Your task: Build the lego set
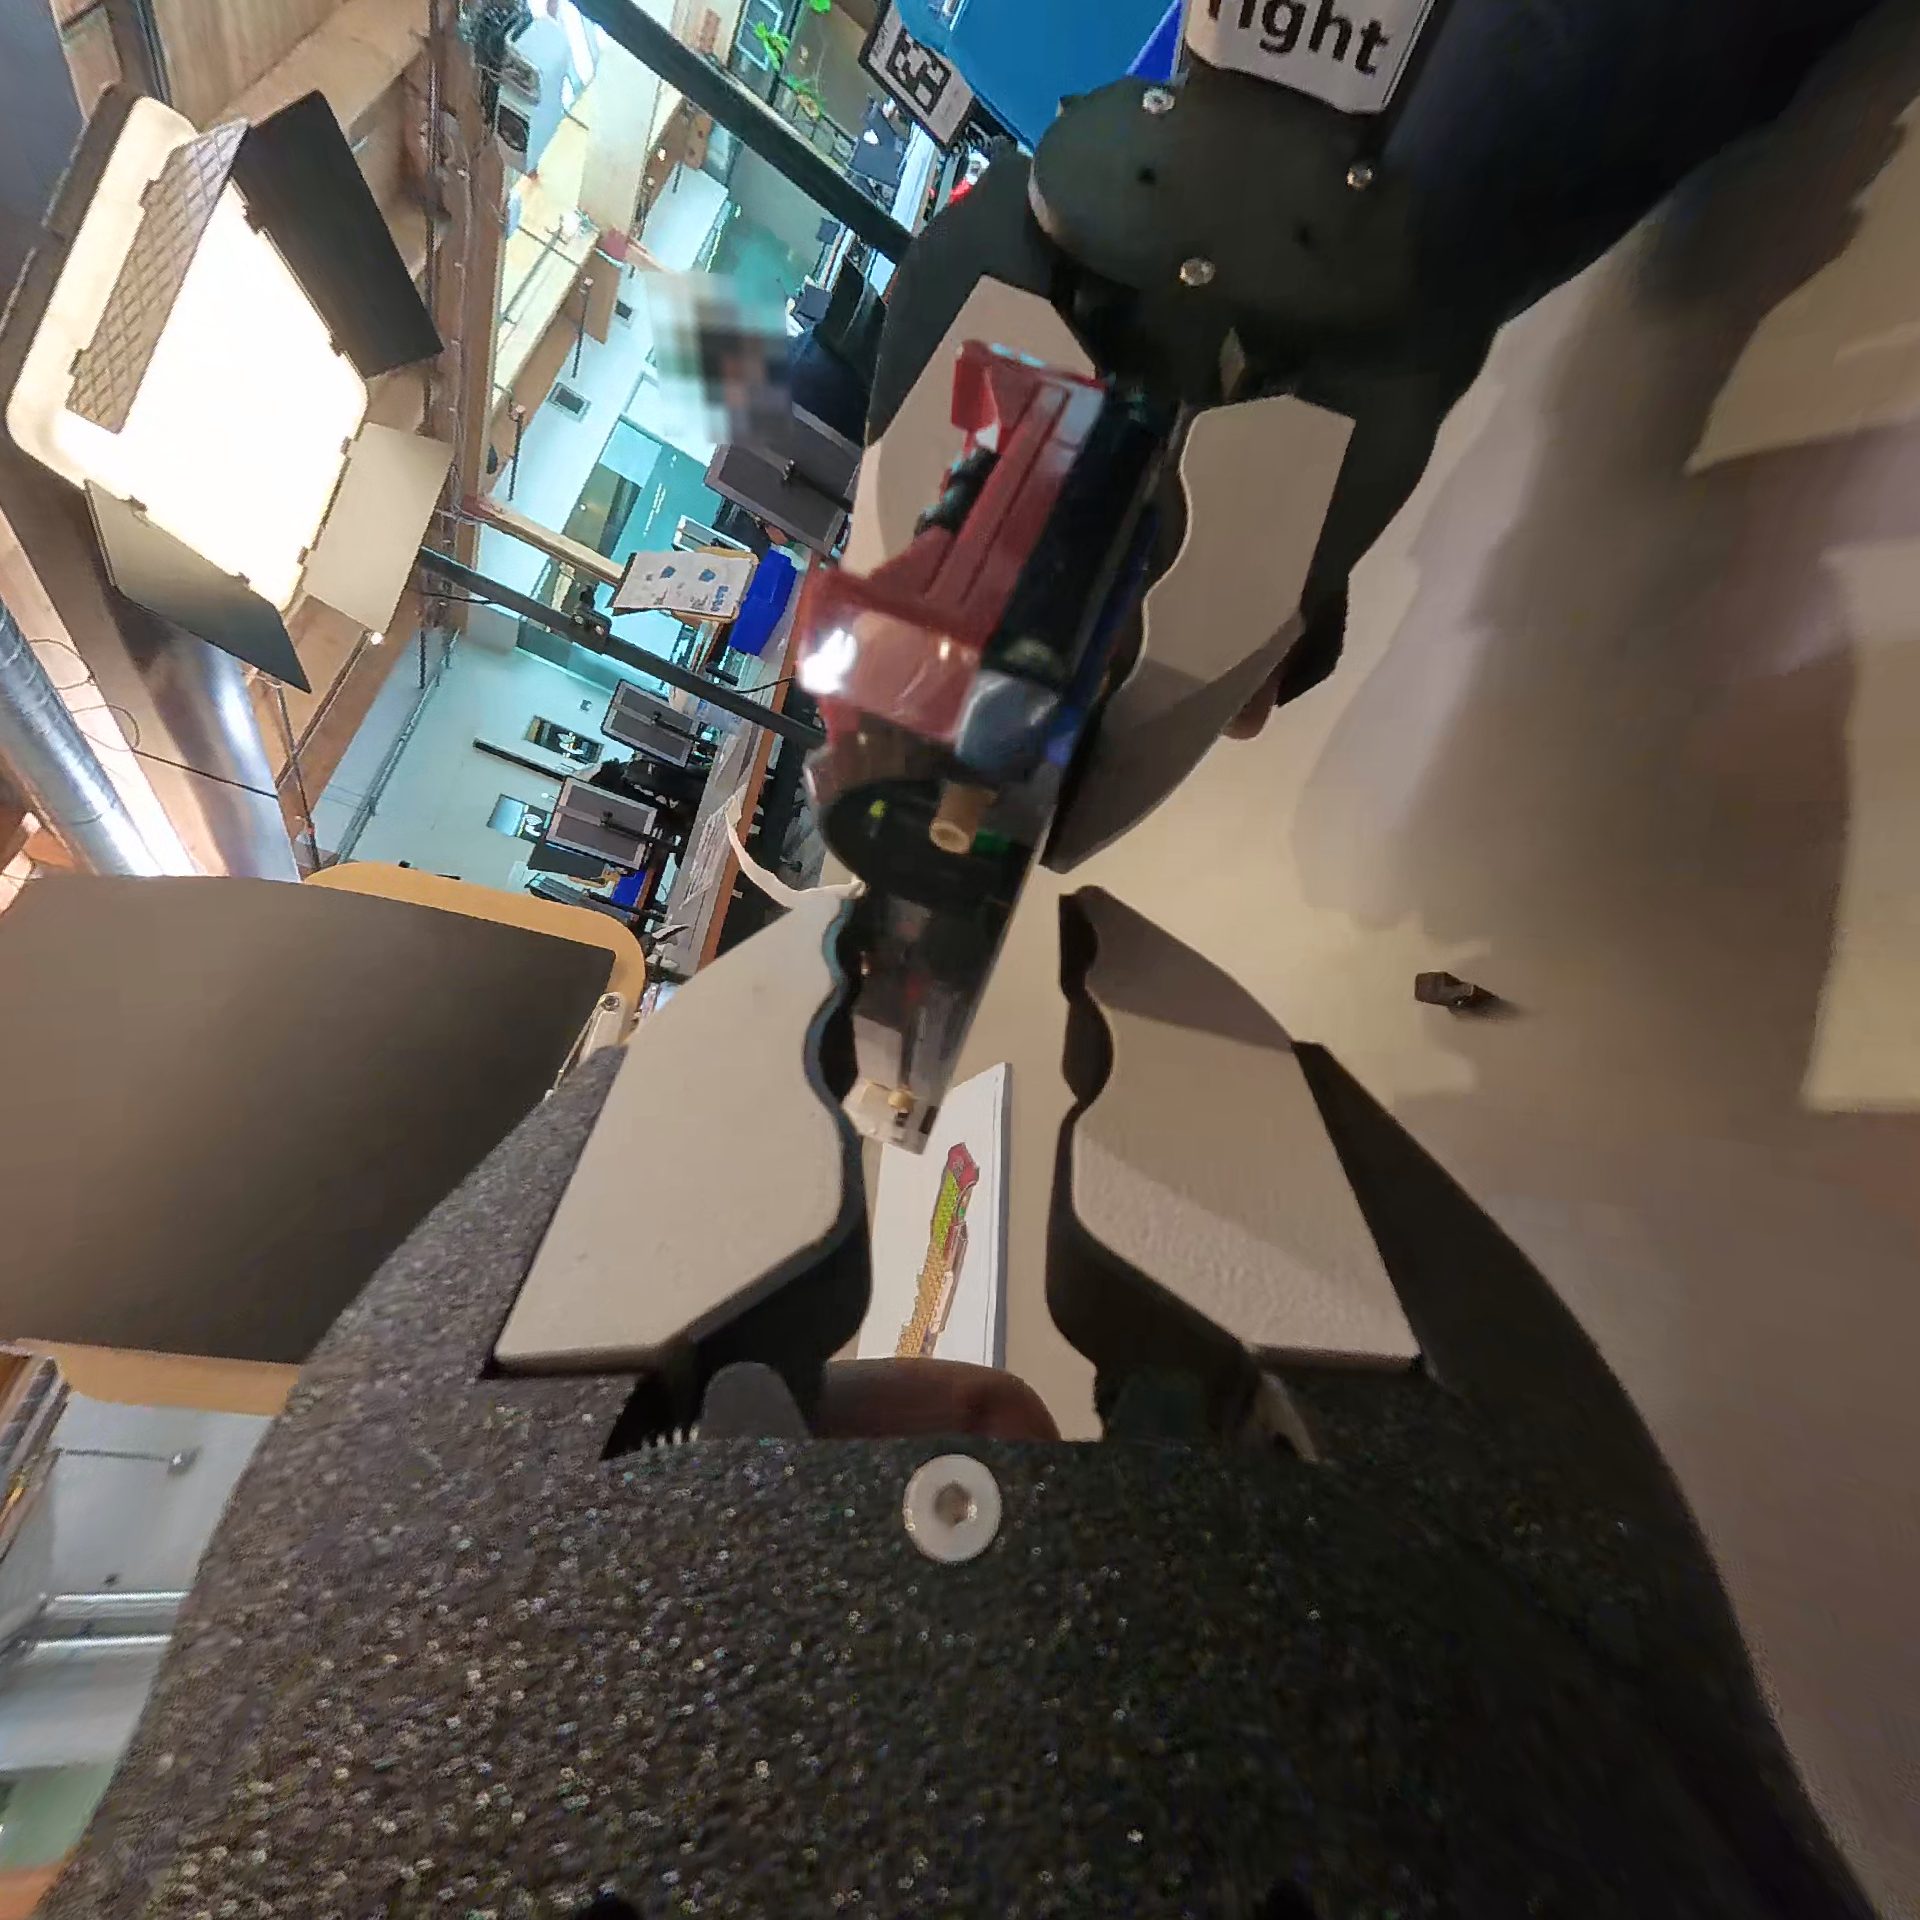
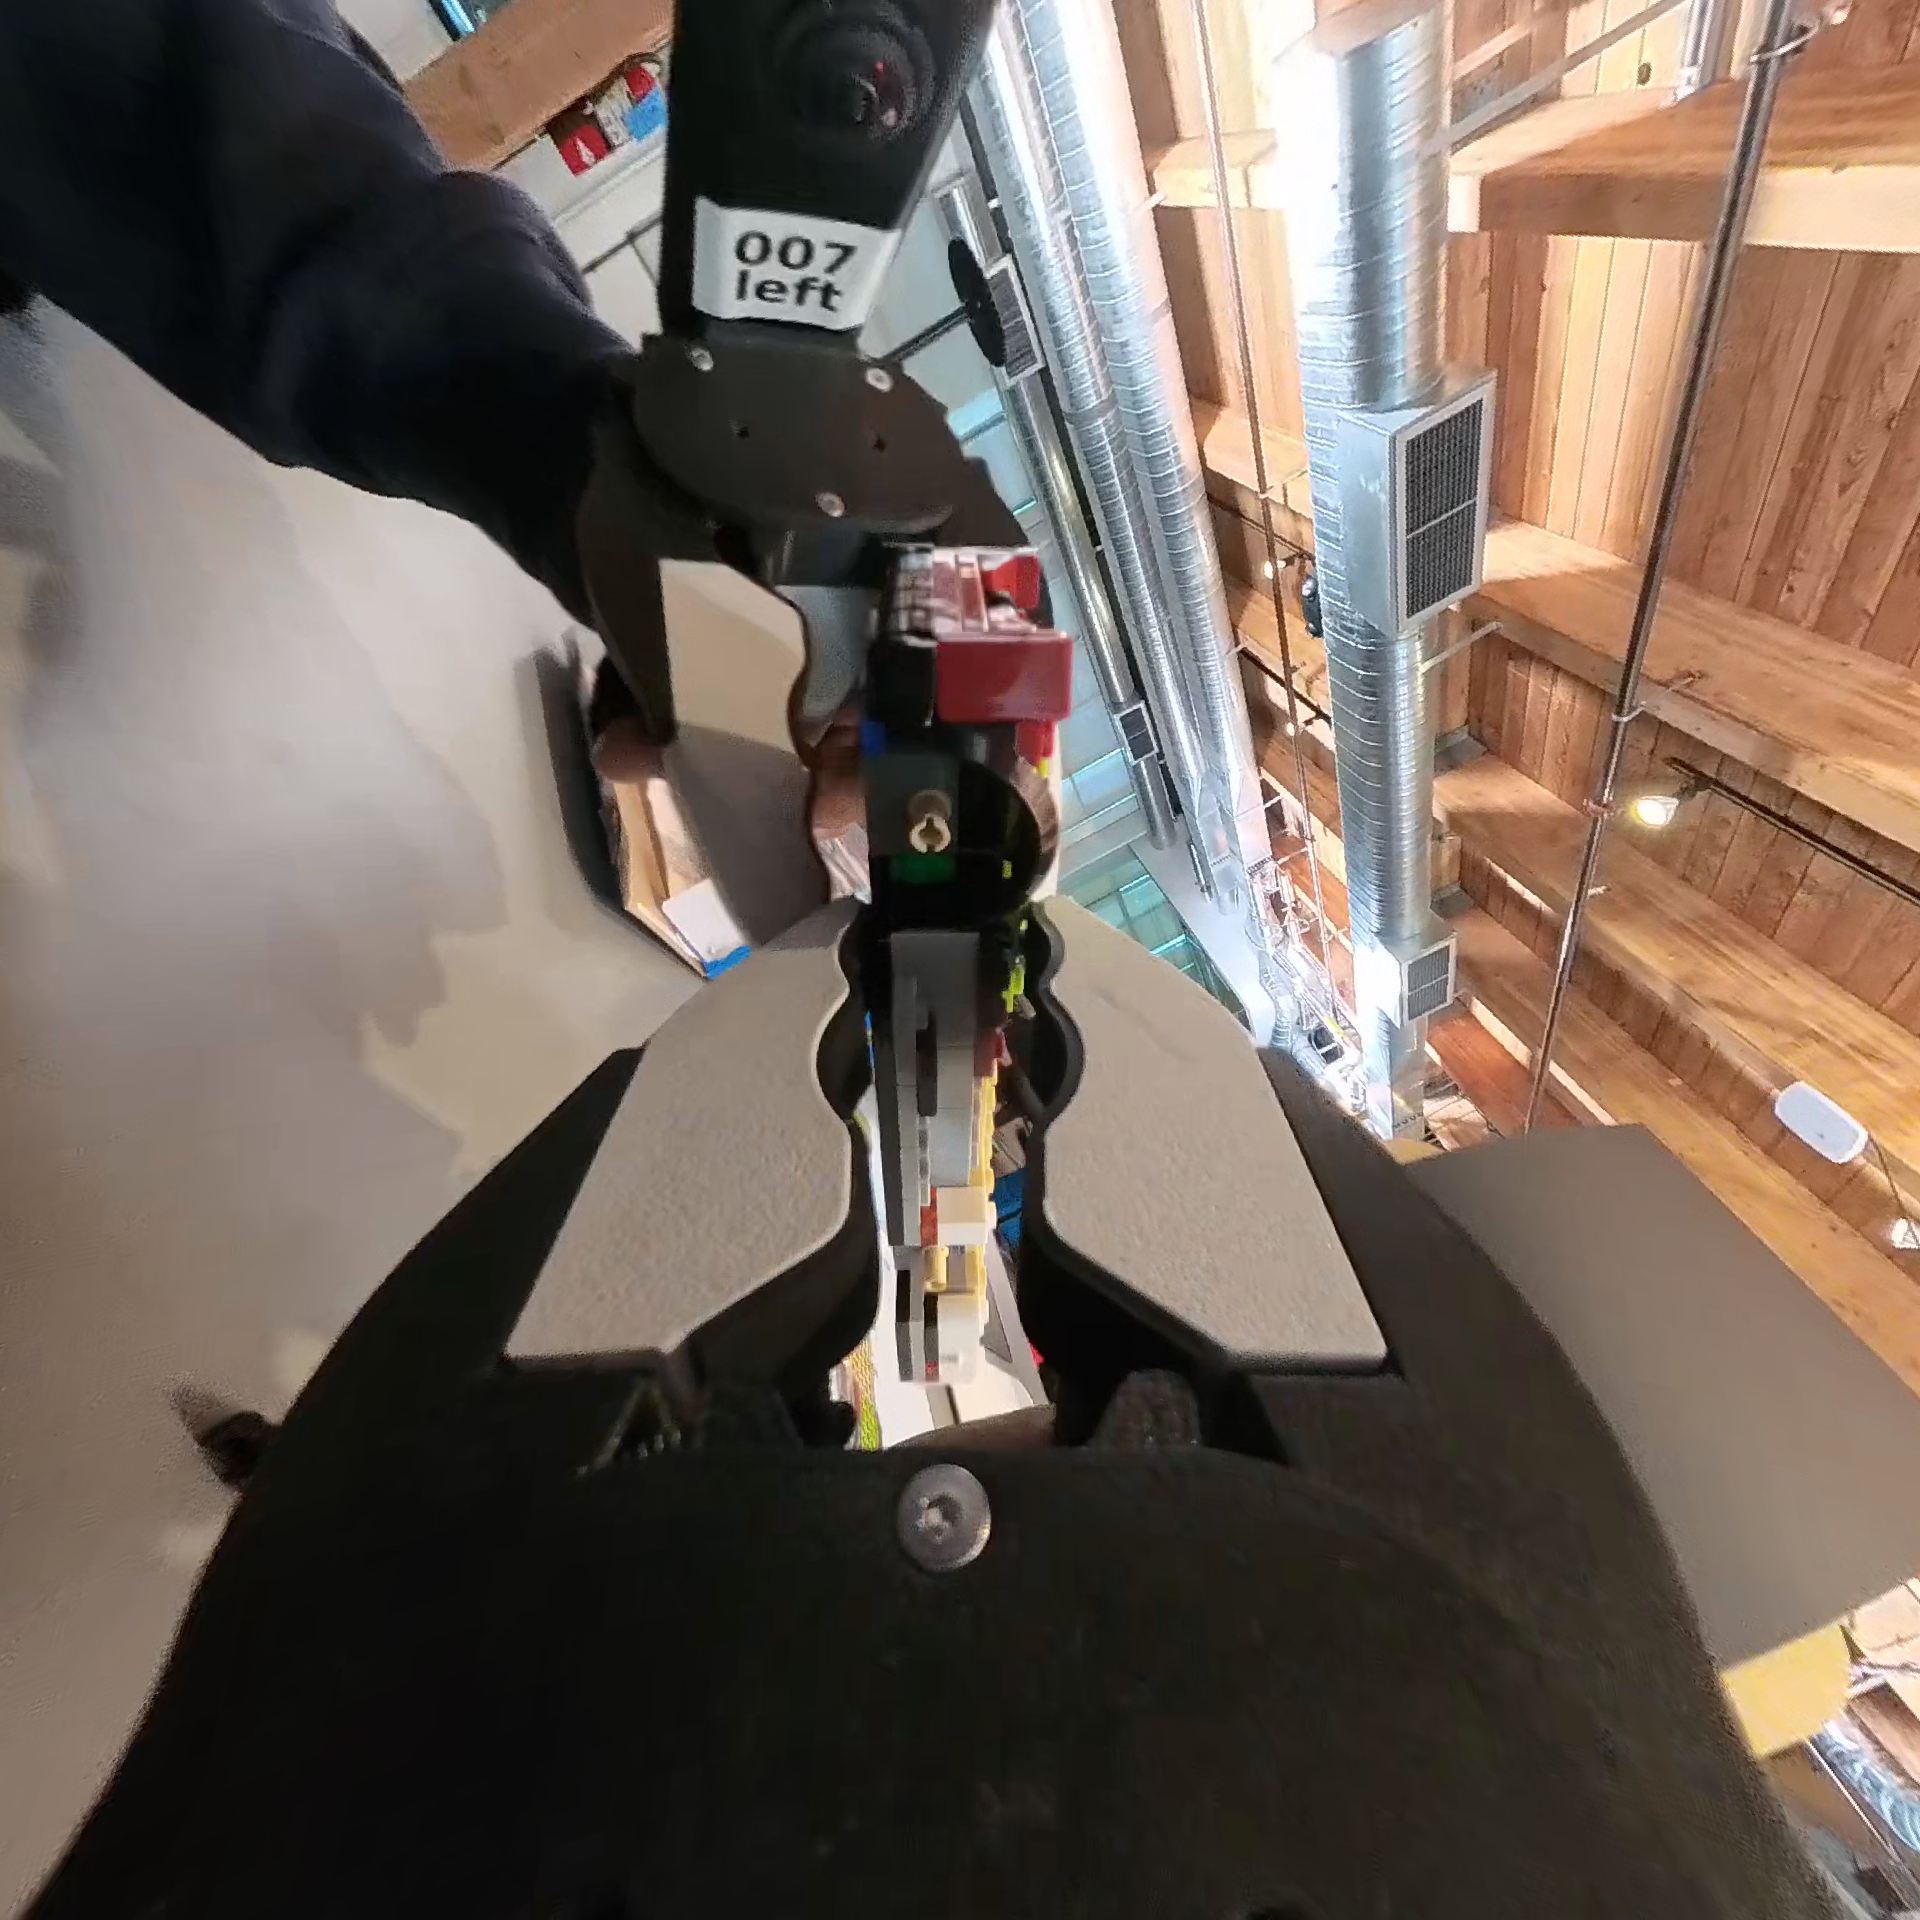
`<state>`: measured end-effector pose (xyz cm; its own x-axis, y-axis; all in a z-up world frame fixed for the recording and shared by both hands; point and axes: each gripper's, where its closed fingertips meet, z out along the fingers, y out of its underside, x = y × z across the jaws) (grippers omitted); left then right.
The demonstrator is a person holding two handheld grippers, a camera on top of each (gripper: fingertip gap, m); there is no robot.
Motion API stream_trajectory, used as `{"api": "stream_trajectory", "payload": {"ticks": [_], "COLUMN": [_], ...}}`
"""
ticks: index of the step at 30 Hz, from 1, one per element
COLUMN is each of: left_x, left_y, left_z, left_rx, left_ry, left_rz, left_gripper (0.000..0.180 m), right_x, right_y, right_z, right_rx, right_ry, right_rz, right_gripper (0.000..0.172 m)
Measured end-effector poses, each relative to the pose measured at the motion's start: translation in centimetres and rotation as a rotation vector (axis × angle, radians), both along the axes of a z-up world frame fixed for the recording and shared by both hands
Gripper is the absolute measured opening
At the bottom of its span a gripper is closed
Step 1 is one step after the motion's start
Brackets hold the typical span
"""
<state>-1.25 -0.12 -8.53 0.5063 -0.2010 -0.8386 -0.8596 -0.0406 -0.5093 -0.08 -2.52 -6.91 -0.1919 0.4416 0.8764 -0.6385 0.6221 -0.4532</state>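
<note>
Dark-red, black and grey brick model (image 1: 935, 582), one only, is in the air over the white table (image 1: 1610, 831), and you have the two grippers tip to tip, rolled on their sides, dark sleeve (image 2: 260, 260) behind the far one. Right gripper (image 2: 951, 925) is clamped on one end with both pads against it; left gripper (image 1: 956, 909) straddles the other end, one pad (image 1: 727, 1039) touching, the other standing clear, so no grip there. Each gripper has one white printed label (image 2: 795, 272); on the table are one picture booklet (image 1: 940, 1247) and one small dark loose piece (image 1: 1449, 992).
</note>
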Motion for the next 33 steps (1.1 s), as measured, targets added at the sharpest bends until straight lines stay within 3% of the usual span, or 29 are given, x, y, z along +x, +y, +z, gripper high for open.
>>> {"api": "stream_trajectory", "payload": {"ticks": [1, 6, 11, 17, 23, 33], "left_x": [-0.1, 0.0, 0.4, 0.4, 0.8, 0.6], "left_y": [-0.1, -0.5, -0.8, -0.6, -0.6, -0.6], "left_z": [0.1, -0.2, -0.4, -0.6, -1.1, -1.0], "left_rx": [0.004, 0.005, 0.039, 0.077, 0.056, 0.047], "left_ry": [0.014, 0.087, 0.011, -0.048, -0.045, -0.069], "left_rz": [0.007, 0.005, -0.038, -0.063, -0.116, -0.121], "left_gripper": [0.029, 0.027, 0.026, 0.026, 0.026, 0.026], "right_x": [0.1, 0.5, 0.6, 0.6, 0.9, 0.5], "right_y": [-0.3, -1.1, -1.3, -1.0, -1.3, -1.2], "right_z": [-0.1, -0.4, -0.7, -1.4, -2.2, -2.0], "right_rx": [0.011, 0.053, 0.053, 0.088, 0.152, 0.19], "right_ry": [-0.004, -0.016, -0.149, -0.34, -0.442, -0.403], "right_rz": [0.008, 0.027, 0.068, 0.089, 0.123, 0.098], "right_gripper": [0.026, 0.026, 0.027, 0.045, 0.043, 0.035]}}
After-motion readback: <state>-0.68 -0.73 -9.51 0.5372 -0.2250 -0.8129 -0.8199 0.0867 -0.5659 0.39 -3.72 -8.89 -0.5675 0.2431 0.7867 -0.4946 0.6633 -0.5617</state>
